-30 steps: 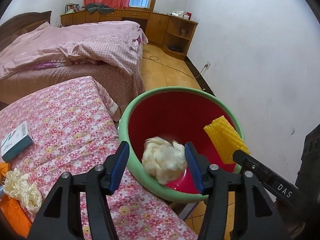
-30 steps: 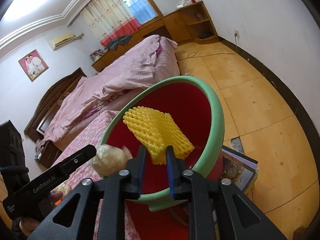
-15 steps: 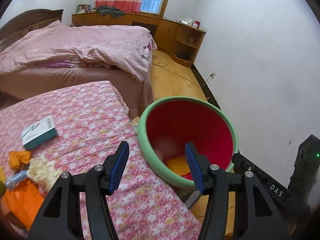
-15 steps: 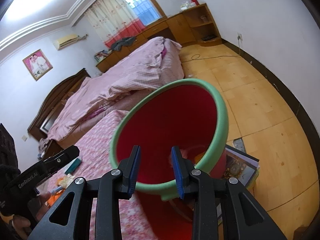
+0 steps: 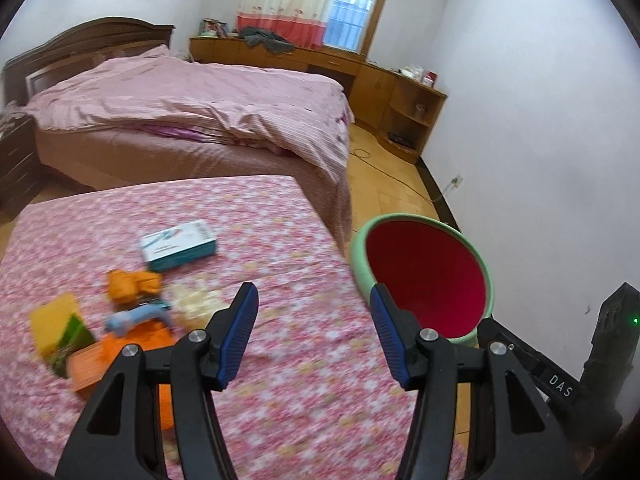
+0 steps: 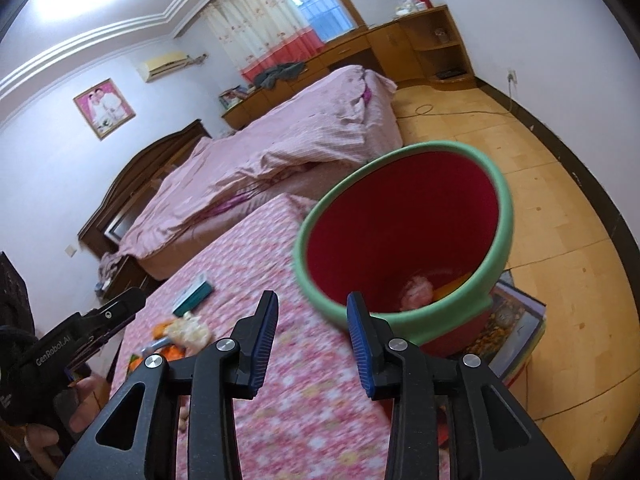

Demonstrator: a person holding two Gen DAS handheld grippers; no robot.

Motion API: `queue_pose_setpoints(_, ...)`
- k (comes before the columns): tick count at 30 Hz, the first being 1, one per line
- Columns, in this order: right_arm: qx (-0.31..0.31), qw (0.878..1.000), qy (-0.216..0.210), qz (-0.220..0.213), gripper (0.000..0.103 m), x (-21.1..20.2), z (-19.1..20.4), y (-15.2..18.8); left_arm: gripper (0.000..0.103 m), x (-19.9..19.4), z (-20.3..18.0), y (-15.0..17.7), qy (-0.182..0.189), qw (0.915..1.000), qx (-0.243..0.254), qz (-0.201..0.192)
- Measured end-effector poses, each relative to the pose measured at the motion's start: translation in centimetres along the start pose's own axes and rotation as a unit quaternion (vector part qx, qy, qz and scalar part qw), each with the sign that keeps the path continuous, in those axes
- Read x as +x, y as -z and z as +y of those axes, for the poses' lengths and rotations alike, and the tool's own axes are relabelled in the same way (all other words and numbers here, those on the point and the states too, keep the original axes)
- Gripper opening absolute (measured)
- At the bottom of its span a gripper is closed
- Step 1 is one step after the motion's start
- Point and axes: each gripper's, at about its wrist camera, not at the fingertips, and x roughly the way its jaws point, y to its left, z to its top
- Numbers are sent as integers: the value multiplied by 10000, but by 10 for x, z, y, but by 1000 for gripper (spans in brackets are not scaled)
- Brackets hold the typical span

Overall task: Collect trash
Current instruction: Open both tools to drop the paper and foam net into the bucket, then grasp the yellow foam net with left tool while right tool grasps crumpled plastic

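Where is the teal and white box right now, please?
In the left wrist view the teal and white box lies on the floral tablecloth, left of the bin.

Red bin [image 6: 404, 224], scraps [image 5: 132, 312] on cloth

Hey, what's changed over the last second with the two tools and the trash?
The right tool let go of the yellow foam net; its jaws are opening, empty. The white wad also dropped into the red bin. Both tools pulled back from the bin; the left tool now faces the remaining litter. The bin stayed put, and the left tool stayed open.
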Motion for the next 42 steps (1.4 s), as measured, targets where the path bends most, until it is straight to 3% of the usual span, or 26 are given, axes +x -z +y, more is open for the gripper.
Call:
queue_pose_setpoints(13, -501, 9981, -212, 295, 42, 14, 58, 17, 58, -49, 94, 14, -700, 9950, -665, -268)
queue_pose_setpoints(18, -709, 9961, -238, 464, 43, 29, 78, 24, 58, -57, 137, 20, -1251, 9874, -937, -263)
queue_pose_setpoints(25, -905, 9929, -222, 742, 44, 55, 96, 28, 58, -48, 202, 35, -1733, 9760, -1316, -100)
queue_pose_setpoints(33, -1147, 9882, -214, 991, 52, 91, 124, 35, 58, -14, 242, 38, -1795, 9708, -1574, 219)
queue_pose_setpoints(42, -1339, 9814, -246, 1354, 56, 142, 146, 43, 58, 25, 260, 51, -1754, 9668, -1767, 581)
